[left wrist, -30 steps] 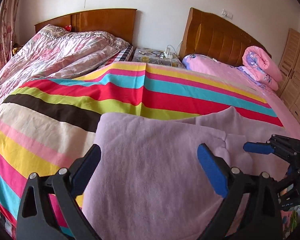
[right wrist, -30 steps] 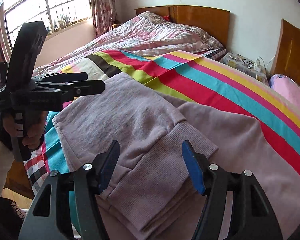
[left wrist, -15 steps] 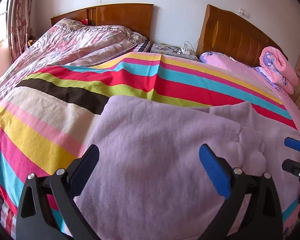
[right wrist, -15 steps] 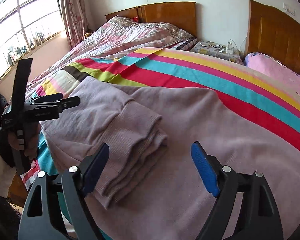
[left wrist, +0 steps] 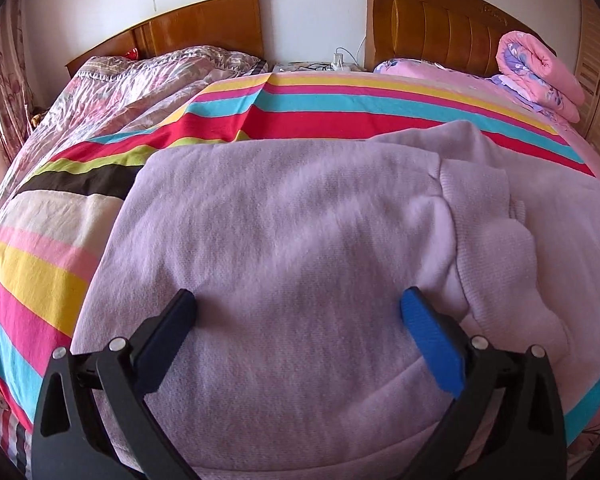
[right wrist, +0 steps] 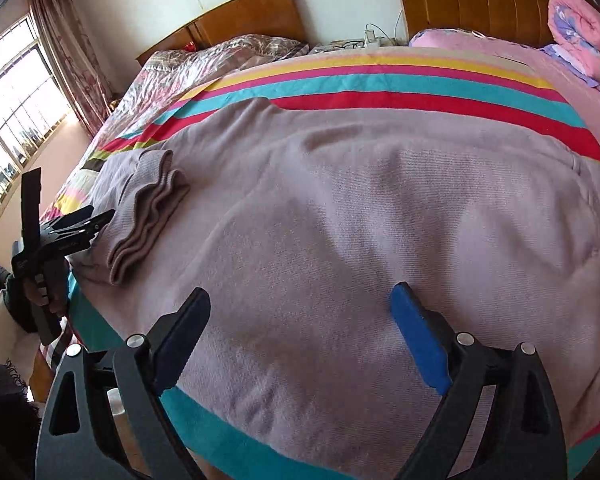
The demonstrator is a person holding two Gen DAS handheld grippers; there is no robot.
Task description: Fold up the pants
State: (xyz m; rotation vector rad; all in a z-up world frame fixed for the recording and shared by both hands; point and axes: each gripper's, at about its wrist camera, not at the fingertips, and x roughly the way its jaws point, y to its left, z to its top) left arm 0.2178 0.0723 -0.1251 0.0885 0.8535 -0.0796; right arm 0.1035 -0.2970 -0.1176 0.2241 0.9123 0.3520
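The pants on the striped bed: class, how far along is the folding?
Done: the pants already lie folded once, ribbed cuffs stacked on top. In hand: nothing; the left claw is open above the cloth, and the right claw has just been opening, with nothing between its pads. Left: another fold to make a compact bundle.

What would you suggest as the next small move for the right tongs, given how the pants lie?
Probably lower the right tongs onto the near edge of the pants and close on it. They have just been opening and nothing sits between them; the ribbed cuffs already lie folded onto the body, so the wide unfolded part seems next.
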